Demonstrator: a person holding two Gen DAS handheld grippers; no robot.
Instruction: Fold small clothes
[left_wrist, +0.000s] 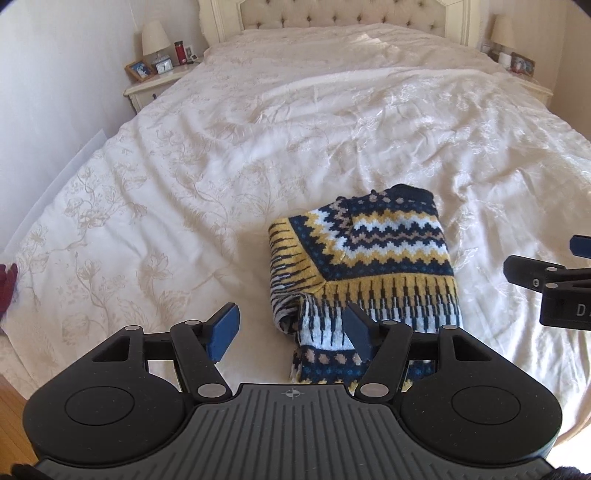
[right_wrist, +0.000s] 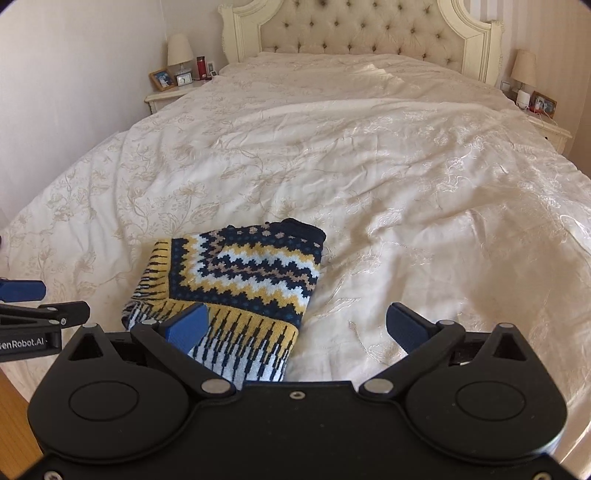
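Observation:
A small knitted sweater (left_wrist: 373, 258) in navy, yellow and white zigzag pattern lies folded into a compact bundle on the cream bedspread (left_wrist: 221, 166). My left gripper (left_wrist: 291, 332) hovers open over the sweater's near left edge, nothing between its blue pads. In the right wrist view the same sweater (right_wrist: 243, 277) lies ahead and to the left, and my right gripper (right_wrist: 295, 328) is open, its left pad over the sweater's near edge. The right gripper (left_wrist: 554, 284) shows at the left view's right border; the left gripper (right_wrist: 29, 306) shows at the right view's left border.
The wide bed (right_wrist: 406, 184) stretches away to a tufted headboard (right_wrist: 362, 29). Nightstands with lamps and picture frames stand at the far left (right_wrist: 173, 88) and far right (right_wrist: 543, 114). A dark red item (left_wrist: 7, 284) lies at the bed's left edge. Wooden floor (left_wrist: 11, 406) shows near left.

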